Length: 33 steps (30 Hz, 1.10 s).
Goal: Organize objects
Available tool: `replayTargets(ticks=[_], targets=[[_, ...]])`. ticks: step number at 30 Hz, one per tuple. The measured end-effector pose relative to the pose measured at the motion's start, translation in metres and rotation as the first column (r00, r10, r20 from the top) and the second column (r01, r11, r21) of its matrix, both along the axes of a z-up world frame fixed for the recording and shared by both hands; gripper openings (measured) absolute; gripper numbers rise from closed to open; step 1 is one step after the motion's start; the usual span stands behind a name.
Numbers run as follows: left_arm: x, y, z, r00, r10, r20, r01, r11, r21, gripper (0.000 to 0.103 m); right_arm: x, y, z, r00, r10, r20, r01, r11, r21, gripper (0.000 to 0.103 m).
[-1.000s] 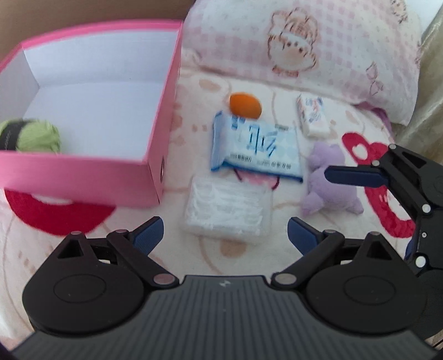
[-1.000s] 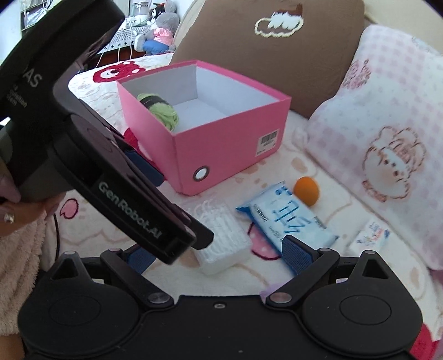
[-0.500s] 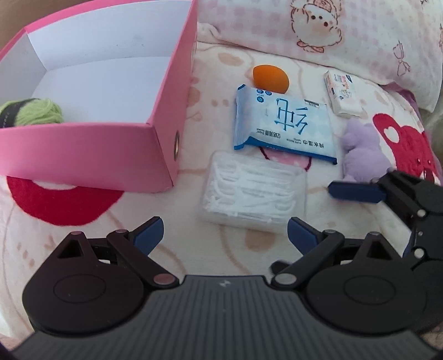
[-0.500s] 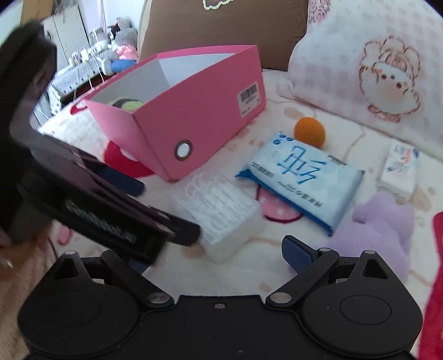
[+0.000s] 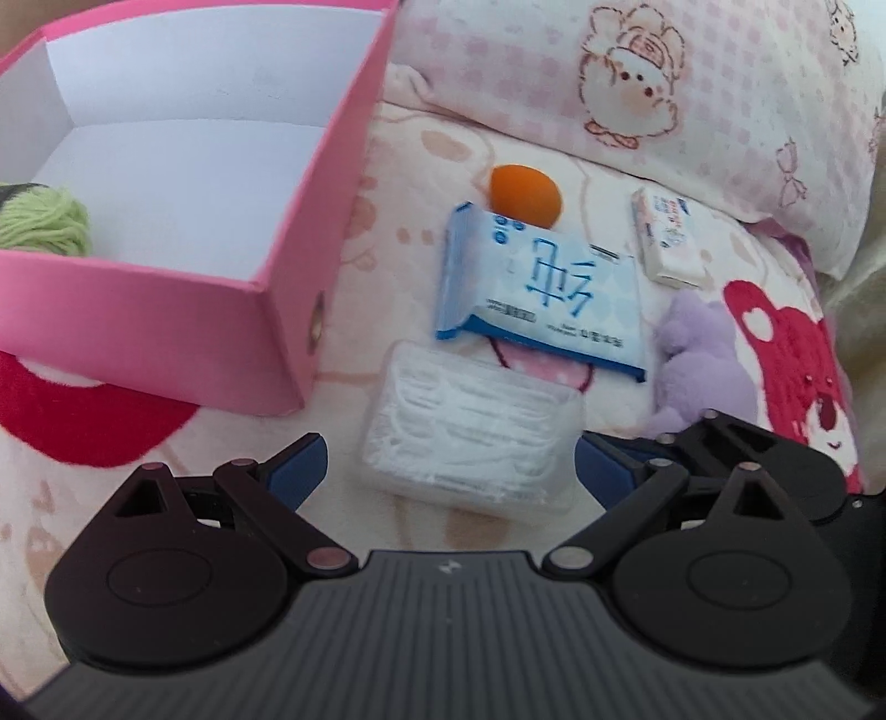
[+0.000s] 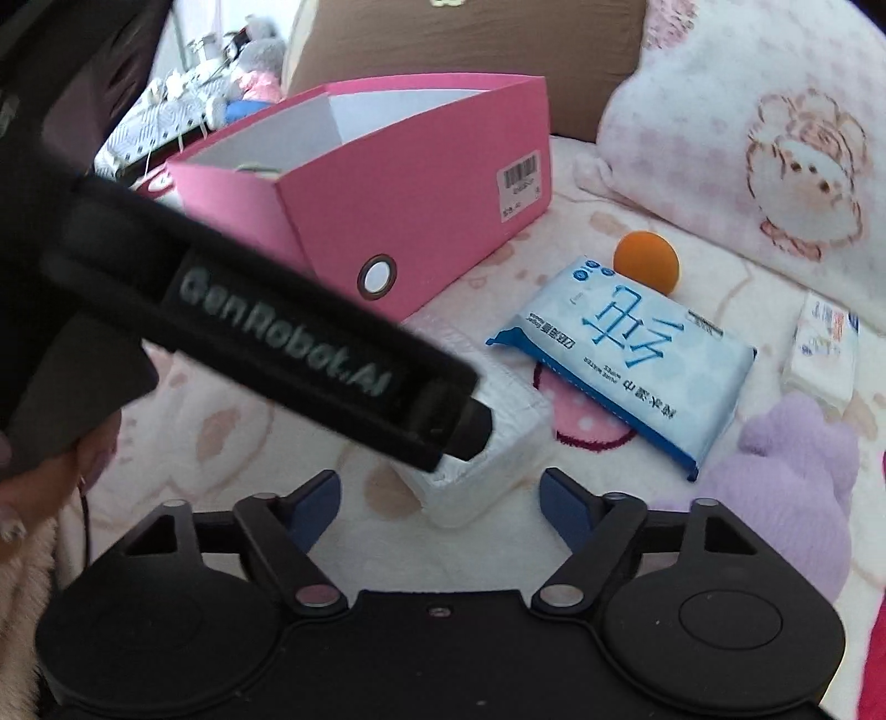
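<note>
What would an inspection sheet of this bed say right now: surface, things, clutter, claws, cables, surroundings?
Surface: pale patterned blanket with red cartoon prints.
Job's things: pink box holding green yarn; clear floss-pick box, blue wipes pack, orange ball, small tissue pack, purple plush lying loose.
Clutter: nothing seen.
Claws: left claw open, straddling the floss-pick box; right claw open, beside it.
Cables: thin dark cord near the hand.
Surroundings: pink pillow, brown cushion.
</note>
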State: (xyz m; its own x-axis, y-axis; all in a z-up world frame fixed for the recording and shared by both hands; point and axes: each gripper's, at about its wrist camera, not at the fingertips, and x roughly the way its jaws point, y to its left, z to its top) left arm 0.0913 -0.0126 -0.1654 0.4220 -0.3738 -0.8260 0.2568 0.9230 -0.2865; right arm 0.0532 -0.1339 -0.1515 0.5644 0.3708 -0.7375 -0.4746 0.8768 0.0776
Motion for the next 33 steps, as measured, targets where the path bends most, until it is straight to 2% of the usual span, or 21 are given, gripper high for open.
replayTargets(ticks=[2, 3, 5, 7, 11, 15, 20, 24, 28, 30, 33], targets=[[0.000, -0.002, -0.002, 1.000, -0.008, -0.022, 0.007, 1.000, -0.024, 0.093, -0.001, 0.002, 0.000, 1.000, 0.005, 0.012, -0.005, 1.000, -0.017, 0.077], [-0.001, -0.003, -0.001, 1.000, -0.012, -0.018, 0.011, 1.000, -0.018, 0.091, -0.002, 0.001, 0.001, 1.000, 0.009, 0.011, -0.009, 1.000, -0.012, 0.077], [-0.004, -0.004, 0.000, 1.000, -0.018, -0.007, 0.018, 1.000, 0.004, 0.082, -0.003, 0.001, 0.003, 1.000, 0.013, 0.007, -0.012, 1.000, -0.006, 0.077], [-0.005, -0.002, 0.000, 1.000, -0.009, -0.014, 0.009, 1.000, -0.004, 0.079, -0.004, 0.001, 0.004, 1.000, 0.015, 0.002, -0.015, 1.000, -0.008, 0.077], [-0.006, 0.001, 0.001, 0.999, 0.001, -0.032, -0.002, 1.000, -0.024, 0.079, -0.011, -0.002, 0.015, 1.000, 0.024, -0.018, -0.023, 0.999, 0.038, 0.078], [-0.011, 0.001, 0.001, 0.999, -0.009, -0.044, 0.006, 0.998, -0.056, 0.079, -0.016, -0.004, 0.018, 1.000, 0.020, -0.014, -0.019, 0.999, 0.031, 0.078], [-0.014, 0.008, -0.001, 0.995, 0.009, -0.098, -0.024, 0.989, -0.147, 0.079, -0.018, -0.010, 0.020, 0.999, -0.006, -0.036, 0.008, 0.999, 0.047, 0.079], [-0.015, 0.010, -0.006, 0.991, 0.009, -0.132, -0.034, 0.981, -0.191, 0.079, -0.015, -0.020, 0.022, 0.995, -0.040, -0.090, 0.051, 0.992, 0.116, 0.080], [-0.015, 0.013, -0.010, 0.984, 0.001, -0.178, -0.049, 0.964, -0.262, 0.079, -0.015, -0.022, 0.024, 0.995, -0.063, -0.072, 0.070, 0.993, 0.095, 0.082], [-0.015, 0.010, -0.008, 0.987, -0.009, -0.161, -0.032, 0.967, -0.254, 0.079, -0.011, -0.024, 0.022, 0.994, -0.078, -0.080, 0.086, 0.991, 0.101, 0.084], [-0.011, 0.002, -0.007, 0.995, 0.026, -0.099, -0.042, 0.987, -0.156, 0.068, -0.002, -0.022, 0.016, 0.991, -0.095, -0.099, 0.106, 0.989, 0.104, 0.084]])
